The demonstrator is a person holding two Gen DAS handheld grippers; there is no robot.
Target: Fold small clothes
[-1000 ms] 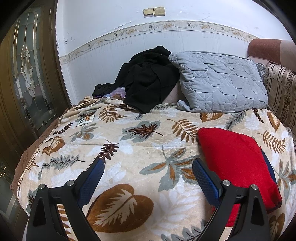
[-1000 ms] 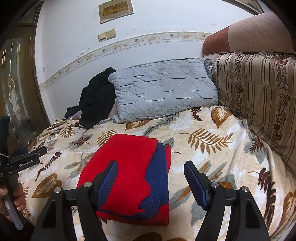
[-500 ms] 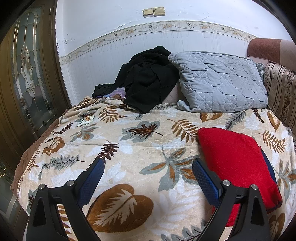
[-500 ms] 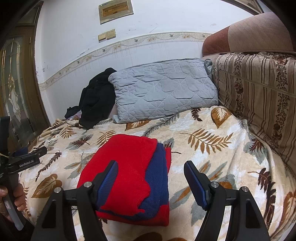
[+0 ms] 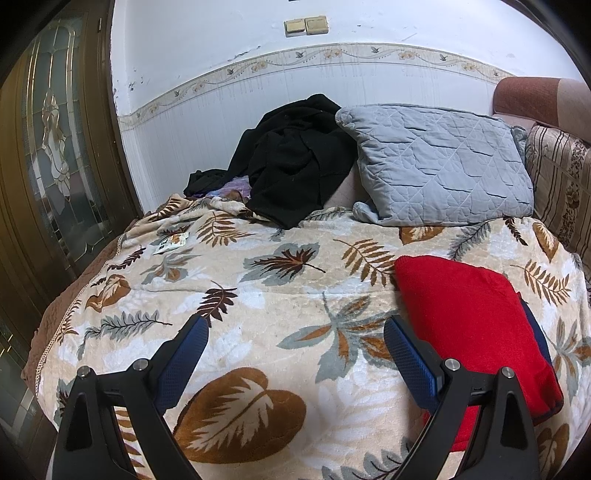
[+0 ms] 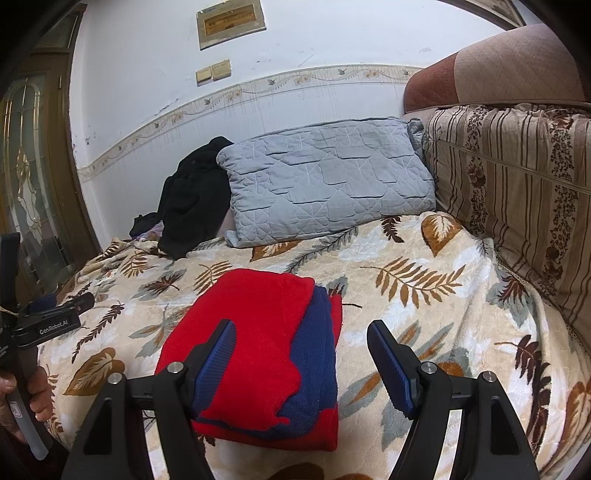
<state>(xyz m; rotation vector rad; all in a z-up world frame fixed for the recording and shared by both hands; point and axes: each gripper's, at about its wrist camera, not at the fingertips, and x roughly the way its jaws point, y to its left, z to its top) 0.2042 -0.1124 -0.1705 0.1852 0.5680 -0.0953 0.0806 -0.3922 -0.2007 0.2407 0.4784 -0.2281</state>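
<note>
Red-and-blue folded garment (image 6: 258, 354) on leaf blanket (image 6: 406, 295) — untouched.

Red/navy folded garment (image 6: 258, 350), beige leaf-print blanket (image 5: 258, 295), grey quilted pillow (image 5: 436, 166), black clothes (image 5: 295, 162).

A lived-in home bedroom: a bed under a leaf-print fleece blanket (image 5: 258, 288) fills the middle of the frame, a grey quilted pillow (image 5: 439, 166) and heaped black clothing (image 5: 295, 162) at its head, a leaded-glass wooden door (image 5: 55, 147) at left, wall switches (image 5: 306, 26) at top.
</note>
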